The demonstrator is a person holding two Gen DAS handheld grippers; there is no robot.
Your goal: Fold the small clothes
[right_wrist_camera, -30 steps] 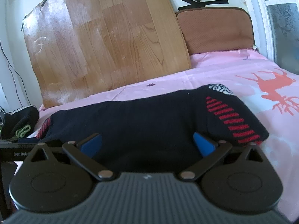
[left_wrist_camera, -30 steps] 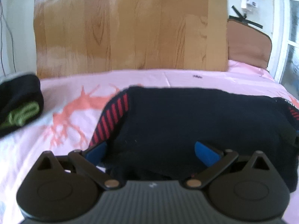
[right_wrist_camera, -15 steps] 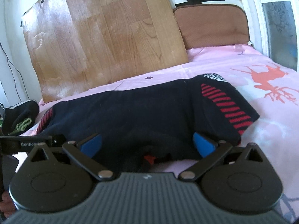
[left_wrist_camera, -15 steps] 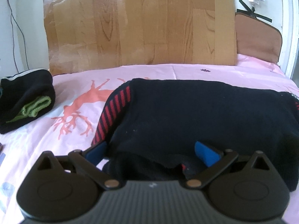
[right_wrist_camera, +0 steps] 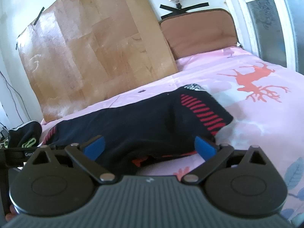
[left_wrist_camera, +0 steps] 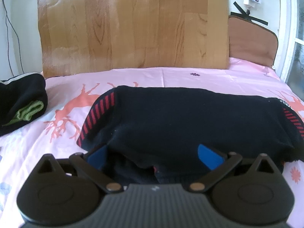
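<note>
Dark navy sweater (left_wrist_camera: 190, 121) with red-striped cuffs lies spread across the pink bedsheet (left_wrist_camera: 133, 76), its long side running parallel to the wooden board (left_wrist_camera: 133, 24) that leans against the wall behind the bed. Relative to the sweater, the board stands on the far side, and a brown cushion (left_wrist_camera: 250, 41) sits beside the board toward the sweater's right end. A bundle of dark clothes (left_wrist_camera: 20, 102) with a green knit piece tucked in it rests on the sheet well apart from the sweater's left sleeve.

At the sweater's near edge, the left hand-held gripper (left_wrist_camera: 153, 155) has its blue fingers spread wide, with the rumpled hem lying loose between them and not pinched. In the right wrist view, the sweater (right_wrist_camera: 152, 121) stretches leftward and the right hand-held gripper (right_wrist_camera: 150, 148) is likewise spread wide at the near hem, close to the right striped sleeve; a bit of red-orange inner fabric shows under the lifted edge there. An orange deer print (right_wrist_camera: 254, 83) on the sheet lies beyond the sweater's right sleeve, near the window frame (right_wrist_camera: 266, 19).
</note>
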